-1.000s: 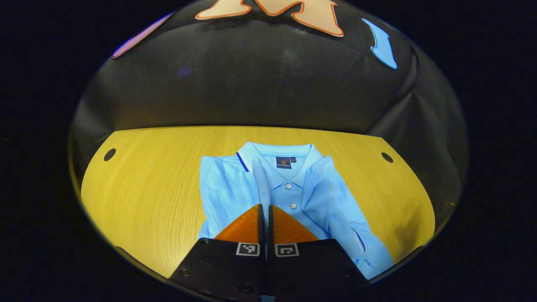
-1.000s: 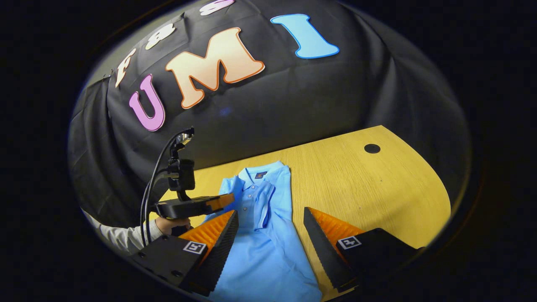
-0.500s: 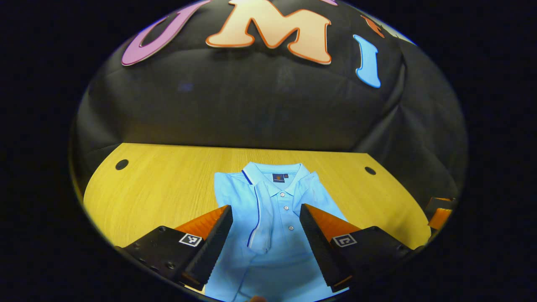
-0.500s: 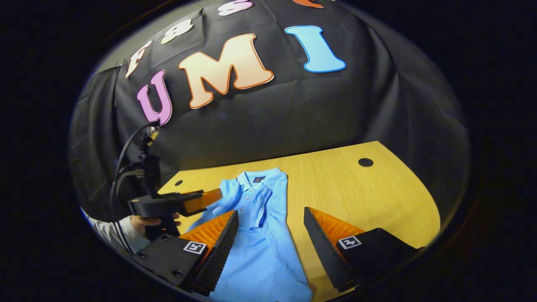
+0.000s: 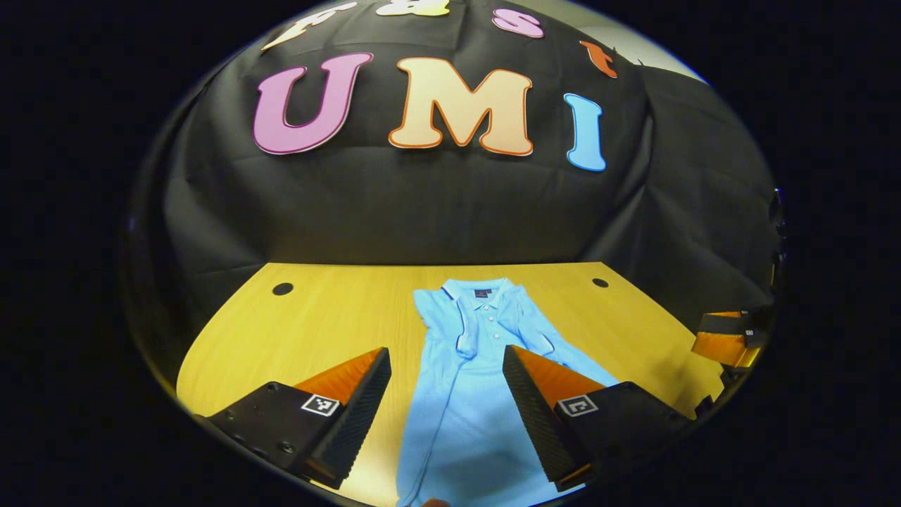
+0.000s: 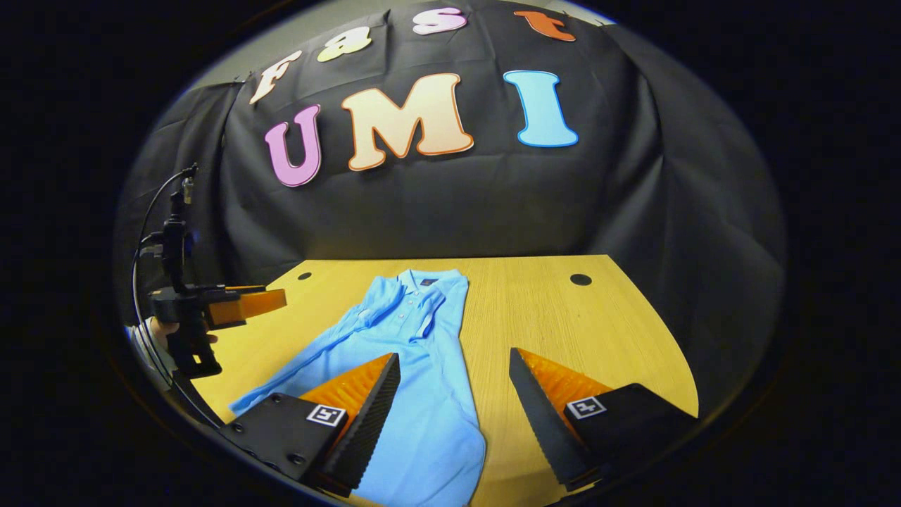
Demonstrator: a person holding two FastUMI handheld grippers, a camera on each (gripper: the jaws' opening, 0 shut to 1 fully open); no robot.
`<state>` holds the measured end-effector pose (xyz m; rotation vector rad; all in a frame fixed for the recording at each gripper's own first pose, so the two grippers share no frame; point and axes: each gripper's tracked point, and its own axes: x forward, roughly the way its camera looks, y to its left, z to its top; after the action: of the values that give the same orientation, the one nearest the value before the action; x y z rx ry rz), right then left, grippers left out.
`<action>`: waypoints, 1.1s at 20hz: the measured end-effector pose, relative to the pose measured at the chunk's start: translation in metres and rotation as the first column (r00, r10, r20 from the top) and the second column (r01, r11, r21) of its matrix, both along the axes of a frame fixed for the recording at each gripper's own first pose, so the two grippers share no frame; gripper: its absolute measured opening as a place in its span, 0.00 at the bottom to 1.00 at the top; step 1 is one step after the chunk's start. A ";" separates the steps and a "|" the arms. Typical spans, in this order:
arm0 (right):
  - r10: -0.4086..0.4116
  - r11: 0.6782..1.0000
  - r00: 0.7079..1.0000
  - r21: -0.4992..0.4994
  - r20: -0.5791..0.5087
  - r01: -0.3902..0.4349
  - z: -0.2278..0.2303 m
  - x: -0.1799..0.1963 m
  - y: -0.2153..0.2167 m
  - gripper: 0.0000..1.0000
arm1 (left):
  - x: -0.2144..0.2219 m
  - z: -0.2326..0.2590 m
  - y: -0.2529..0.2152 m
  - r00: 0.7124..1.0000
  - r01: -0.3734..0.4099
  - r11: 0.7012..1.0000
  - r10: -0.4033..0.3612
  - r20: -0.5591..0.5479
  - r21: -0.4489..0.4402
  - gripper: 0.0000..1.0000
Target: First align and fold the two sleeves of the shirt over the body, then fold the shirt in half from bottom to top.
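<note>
a light blue short-sleeved polo shirt [image 5: 471, 394] lies flat on the yellow wooden table [image 5: 331, 317], collar toward the black cloth wall and hem toward the near edge. both sleeves are folded in over the body, their dark-trimmed cuffs lying beside the button placket. in the left gripper view, the left gripper [image 5: 445, 394] hangs above the lower half of the shirt with its two fingers spread wide and nothing between them. in the right gripper view, the right gripper [image 6: 454, 401] is just as wide and empty, poised over the shirt's right edge and the bare wood beside it. there the left gripper also shows off to the side, held by a hand [image 6: 160, 334] with a pale sleeve.
</note>
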<state>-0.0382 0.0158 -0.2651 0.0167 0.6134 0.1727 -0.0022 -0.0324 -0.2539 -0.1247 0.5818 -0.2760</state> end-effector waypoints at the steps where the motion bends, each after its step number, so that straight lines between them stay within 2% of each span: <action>1: 0.007 1.000 1.000 -0.008 -0.002 -0.007 -0.001 -0.012 0.001 0.98 | -0.013 0.000 0.006 1.000 -0.003 1.000 0.003 -0.007 0.012 0.96; 6: 0.011 0.998 1.000 -0.056 -0.029 -0.013 -0.015 -0.063 -0.006 0.98 | -0.087 -0.015 0.020 0.998 -0.006 1.000 0.007 -0.068 0.020 0.96; 9: -0.014 0.997 0.998 -0.076 -0.056 0.010 -0.030 -0.095 -0.012 0.98 | -0.132 -0.037 0.022 0.991 0.013 0.999 -0.007 -0.130 0.044 0.96; 13: -0.007 0.994 0.995 -0.110 -0.104 -0.004 -0.059 -0.133 -0.013 0.98 | -0.184 -0.072 0.024 0.976 0.033 0.997 -0.016 -0.215 0.075 0.96; 14: -0.005 0.993 0.993 -0.114 -0.122 -0.009 -0.067 -0.141 -0.012 0.98 | -0.192 -0.080 0.027 0.974 0.031 0.996 -0.011 -0.228 0.084 0.97; 15: -0.010 0.992 0.990 -0.122 -0.139 -0.007 -0.074 -0.148 -0.012 0.93 | -0.198 -0.087 0.030 0.970 0.028 0.995 -0.004 -0.242 0.092 0.96; 16: -0.014 0.992 0.988 -0.124 -0.154 -0.006 -0.081 -0.156 -0.013 0.98 | -0.205 -0.094 0.033 0.966 0.023 0.995 0.003 -0.258 0.099 0.96; 17: -0.019 0.992 0.985 -0.129 -0.170 -0.003 -0.088 -0.161 -0.012 0.94 | -0.211 -0.099 0.035 0.964 0.019 0.994 0.010 -0.266 0.105 0.96; 18: -0.029 0.991 0.983 -0.136 -0.184 0.004 -0.095 -0.166 -0.013 0.98 | -0.215 -0.103 0.037 0.962 0.014 0.994 0.016 -0.271 0.110 0.96; 20: -0.045 0.988 0.975 -0.151 -0.218 0.012 -0.107 -0.177 -0.015 0.98 | -0.223 -0.114 0.041 0.959 0.012 0.991 0.027 -0.283 0.134 0.96; 21: -0.049 0.987 0.972 -0.158 -0.228 0.012 -0.111 -0.181 -0.014 0.94 | -0.225 -0.118 0.043 0.957 0.009 0.990 0.033 -0.287 0.144 0.96; 22: -0.053 0.986 0.970 -0.166 -0.237 0.014 -0.115 -0.183 -0.014 0.98 | -0.226 -0.120 0.044 0.958 0.010 0.989 0.033 -0.285 0.146 0.96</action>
<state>-0.2211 0.0018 -0.3802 -0.1118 0.8683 0.0874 -0.2279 0.0113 -0.3742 -0.0259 0.8880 -0.2038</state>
